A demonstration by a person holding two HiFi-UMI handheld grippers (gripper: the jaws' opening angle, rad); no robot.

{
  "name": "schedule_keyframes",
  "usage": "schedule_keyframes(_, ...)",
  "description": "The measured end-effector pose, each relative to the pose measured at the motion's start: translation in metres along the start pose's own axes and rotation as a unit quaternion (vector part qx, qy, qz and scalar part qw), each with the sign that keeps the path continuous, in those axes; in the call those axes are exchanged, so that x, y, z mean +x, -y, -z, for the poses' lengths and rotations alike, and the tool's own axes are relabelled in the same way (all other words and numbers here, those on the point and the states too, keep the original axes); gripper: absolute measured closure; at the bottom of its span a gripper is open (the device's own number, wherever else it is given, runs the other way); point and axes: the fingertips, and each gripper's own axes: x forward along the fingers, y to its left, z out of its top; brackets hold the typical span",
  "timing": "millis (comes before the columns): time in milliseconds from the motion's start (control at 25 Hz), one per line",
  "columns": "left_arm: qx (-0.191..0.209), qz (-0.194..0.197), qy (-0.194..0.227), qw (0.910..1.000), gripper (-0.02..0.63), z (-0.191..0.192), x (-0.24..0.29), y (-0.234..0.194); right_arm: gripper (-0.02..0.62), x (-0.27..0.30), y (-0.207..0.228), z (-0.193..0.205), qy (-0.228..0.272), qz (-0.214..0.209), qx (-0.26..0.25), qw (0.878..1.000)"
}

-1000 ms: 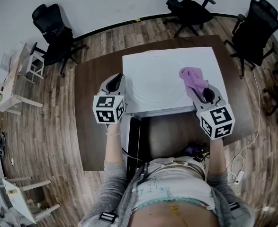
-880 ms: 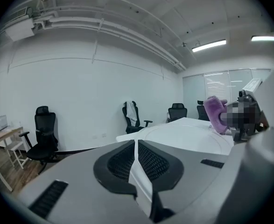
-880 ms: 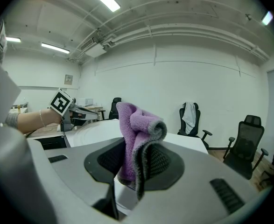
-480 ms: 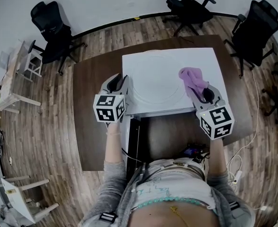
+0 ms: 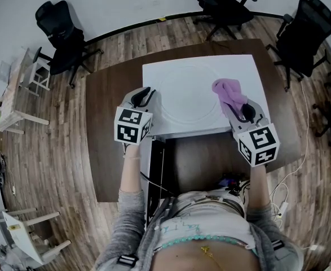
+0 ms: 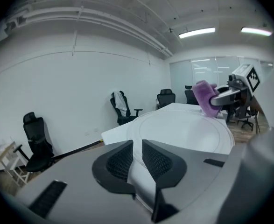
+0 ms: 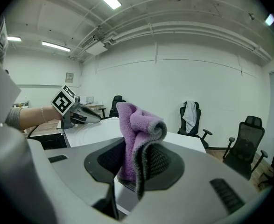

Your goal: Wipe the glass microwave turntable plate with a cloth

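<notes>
Now your left gripper (image 5: 148,94) pinches the plate (image 5: 188,95) rim at nine o'clock. Your right gripper (image 5: 238,109) clamps the cloth (image 5: 227,91) near three. Wiping looks unstarted, so press down and sweep.

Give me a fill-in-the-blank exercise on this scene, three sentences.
1. The right claw is shut on a ___ cloth.
2. The left claw is shut on the glass turntable plate at its ___.
3. The plate lies on a ___ board on the brown table.
Missing words: purple; rim; white.
</notes>
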Motion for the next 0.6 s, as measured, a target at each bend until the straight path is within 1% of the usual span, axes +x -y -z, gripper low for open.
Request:
schedule_keyframes(80,0.023,-0.007,-0.010,0.9997,0.548,0.000,0.001,0.002,0.479,-0.001,0.001,0.000,0.001,0.002,-0.001,1.000)
schedule_keyframes(160,0.031,-0.007,-0.012,0.9994,0.560,0.001,0.001,0.004,0.479,-0.002,0.002,0.000,0.000,0.002,-0.007,1.000)
schedule_keyframes(480,0.018,0.004,0.001,0.9998,0.574,0.003,0.000,0.004,0.479,-0.004,0.000,-0.011,0.008,0.000,-0.037,0.999)
schedule_keyframes(600,0.034,-0.004,-0.002,0.9994,0.577,0.004,0.001,0.004,0.479,0.001,-0.002,-0.020,0.009,-0.009,-0.062,0.998)
